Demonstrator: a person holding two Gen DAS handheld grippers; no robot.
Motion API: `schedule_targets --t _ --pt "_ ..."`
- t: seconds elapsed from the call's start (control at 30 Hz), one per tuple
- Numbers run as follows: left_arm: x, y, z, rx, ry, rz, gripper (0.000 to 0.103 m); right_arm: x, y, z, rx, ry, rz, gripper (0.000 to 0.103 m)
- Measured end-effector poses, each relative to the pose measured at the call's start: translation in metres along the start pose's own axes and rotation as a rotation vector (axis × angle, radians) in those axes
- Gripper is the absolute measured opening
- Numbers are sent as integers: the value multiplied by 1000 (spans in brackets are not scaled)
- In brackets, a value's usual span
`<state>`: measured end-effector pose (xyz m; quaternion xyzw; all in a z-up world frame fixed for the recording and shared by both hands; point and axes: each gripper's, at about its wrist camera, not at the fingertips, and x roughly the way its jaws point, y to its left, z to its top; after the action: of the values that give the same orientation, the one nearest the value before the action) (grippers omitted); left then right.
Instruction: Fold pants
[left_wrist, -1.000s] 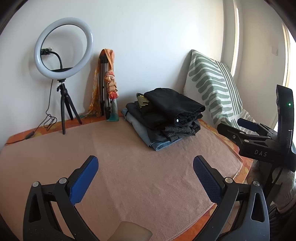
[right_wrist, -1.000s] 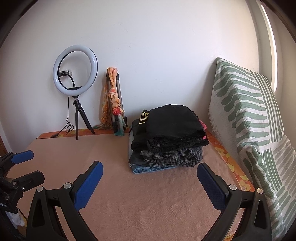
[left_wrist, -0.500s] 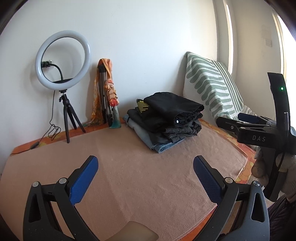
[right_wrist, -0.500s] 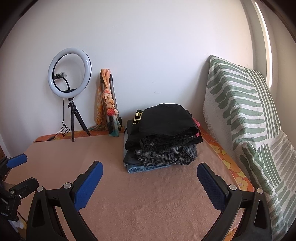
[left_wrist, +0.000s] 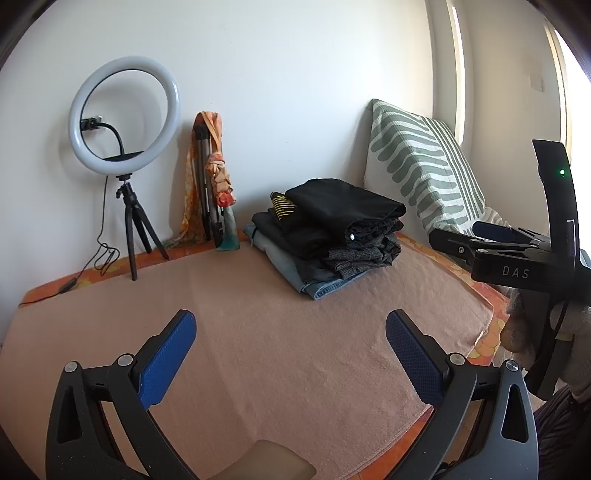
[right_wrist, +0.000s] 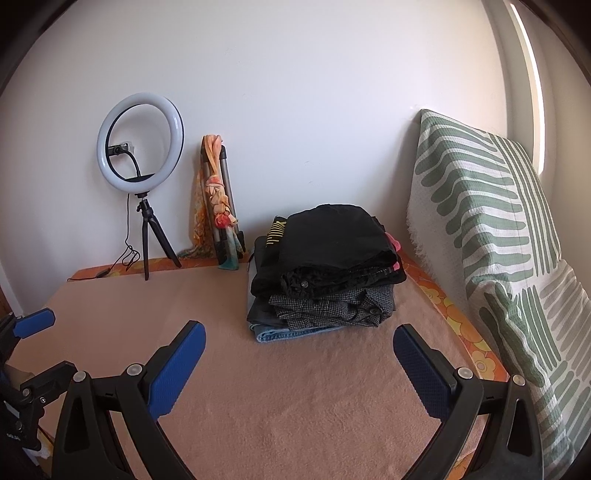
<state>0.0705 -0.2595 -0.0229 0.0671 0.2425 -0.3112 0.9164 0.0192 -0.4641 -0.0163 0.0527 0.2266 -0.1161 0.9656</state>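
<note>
A stack of folded pants (left_wrist: 332, 236) sits at the back of a bed covered by a peach blanket (left_wrist: 258, 332); black pants lie on top, checked grey and blue denim below. The stack also shows in the right wrist view (right_wrist: 325, 277). My left gripper (left_wrist: 290, 354) is open and empty, held above the blanket in front of the stack. My right gripper (right_wrist: 299, 362) is open and empty, also short of the stack. The right gripper shows from the side in the left wrist view (left_wrist: 491, 240). The left gripper's fingers show at the left edge of the right wrist view (right_wrist: 33, 323).
A ring light on a tripod (left_wrist: 123, 118) and a folded tripod draped with an orange scarf (left_wrist: 212, 184) stand against the white back wall. A green-striped pillow (right_wrist: 491, 229) leans along the right side. The blanket's edge shows an orange flowered sheet (right_wrist: 454, 317).
Both grippers have drawn back a little and tilted down; the stack sits lower and farther in both views. Both stay open and empty. The stack has not moved.
</note>
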Motion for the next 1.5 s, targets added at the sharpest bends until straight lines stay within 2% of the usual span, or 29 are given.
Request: schedule_targets --t 1.5 --pt "-1 -3 -2 -5 11 1 102 5 3 -2 -3 17 18 103"
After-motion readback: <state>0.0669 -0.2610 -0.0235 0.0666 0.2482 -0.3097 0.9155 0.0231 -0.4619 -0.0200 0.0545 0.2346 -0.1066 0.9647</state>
